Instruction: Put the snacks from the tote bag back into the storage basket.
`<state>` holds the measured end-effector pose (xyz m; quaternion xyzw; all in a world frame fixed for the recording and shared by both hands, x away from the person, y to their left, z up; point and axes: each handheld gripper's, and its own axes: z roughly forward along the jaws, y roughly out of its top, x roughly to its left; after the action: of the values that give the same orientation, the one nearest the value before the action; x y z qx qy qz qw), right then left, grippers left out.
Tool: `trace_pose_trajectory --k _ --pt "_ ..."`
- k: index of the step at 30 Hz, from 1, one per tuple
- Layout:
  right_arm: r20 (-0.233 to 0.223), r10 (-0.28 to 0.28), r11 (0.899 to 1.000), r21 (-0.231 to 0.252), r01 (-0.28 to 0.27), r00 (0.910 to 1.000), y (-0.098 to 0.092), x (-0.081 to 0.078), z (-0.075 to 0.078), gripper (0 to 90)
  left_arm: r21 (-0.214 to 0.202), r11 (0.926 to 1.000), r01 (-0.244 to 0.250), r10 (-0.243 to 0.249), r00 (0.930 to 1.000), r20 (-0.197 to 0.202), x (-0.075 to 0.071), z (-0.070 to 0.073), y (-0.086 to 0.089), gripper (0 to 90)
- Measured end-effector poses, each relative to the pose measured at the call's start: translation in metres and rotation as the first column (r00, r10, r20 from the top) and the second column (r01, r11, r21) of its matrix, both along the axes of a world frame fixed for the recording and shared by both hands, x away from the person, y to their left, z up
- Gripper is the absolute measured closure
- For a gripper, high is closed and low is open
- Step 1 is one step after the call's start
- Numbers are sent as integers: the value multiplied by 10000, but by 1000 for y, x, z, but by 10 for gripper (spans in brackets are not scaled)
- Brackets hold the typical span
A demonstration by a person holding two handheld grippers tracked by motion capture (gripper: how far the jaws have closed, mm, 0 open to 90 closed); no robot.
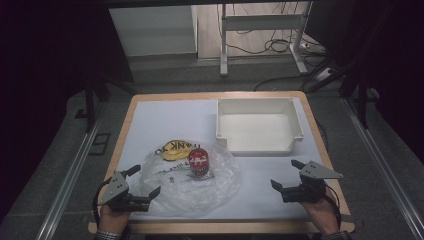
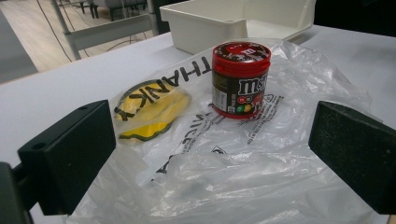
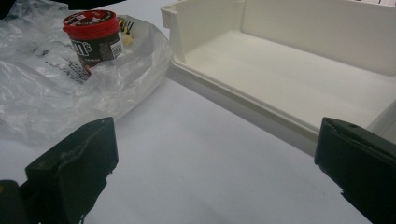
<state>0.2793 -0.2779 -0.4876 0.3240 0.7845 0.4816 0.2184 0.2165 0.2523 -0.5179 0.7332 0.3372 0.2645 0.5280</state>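
The white tabletop (image 1: 165, 117) carried an empty white bin (image 1: 259, 125) at the far right and a crumpled clear plastic bag (image 1: 220, 187) near the left. A red-lidded candy jar (image 1: 199, 162) stood upright on the bag. Both claws, left (image 1: 145, 186) and right (image 1: 286, 175), hung released, holding nothing. Nothing looked begun; probably the left would close on the jar first.

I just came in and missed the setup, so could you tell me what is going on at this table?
A person holds a two-jaw gripper in each hand; nothing is grasped yet. The left gripper is open at the near edge of a clear plastic bag, on which an M&M's jar stands upright. The right gripper is open over bare table, near the empty white bin.
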Motion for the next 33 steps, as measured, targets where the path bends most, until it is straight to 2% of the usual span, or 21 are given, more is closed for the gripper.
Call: trace_pose_trajectory --k 7,11,17,33 --pt "-142 10 9999 123 -8 9999 5 0 1 0 -28 10000 -47 47 10000 68 -1 0 0 7" --pt "-116 -28 10000 -22 28 9999 8 -1 2 0 -39 10000 -56 56 9999 100 -1 0 0 7" --pt "-215 -4 10000 23 5 9998 11 0 4 0 -15 10000 -54 55 9999 126 -1 0 -1 8" --pt "-351 204 9989 -411 -218 9992 22 -2 9 0 60 10000 -65 63 9998 188 -1 0 -1 8"
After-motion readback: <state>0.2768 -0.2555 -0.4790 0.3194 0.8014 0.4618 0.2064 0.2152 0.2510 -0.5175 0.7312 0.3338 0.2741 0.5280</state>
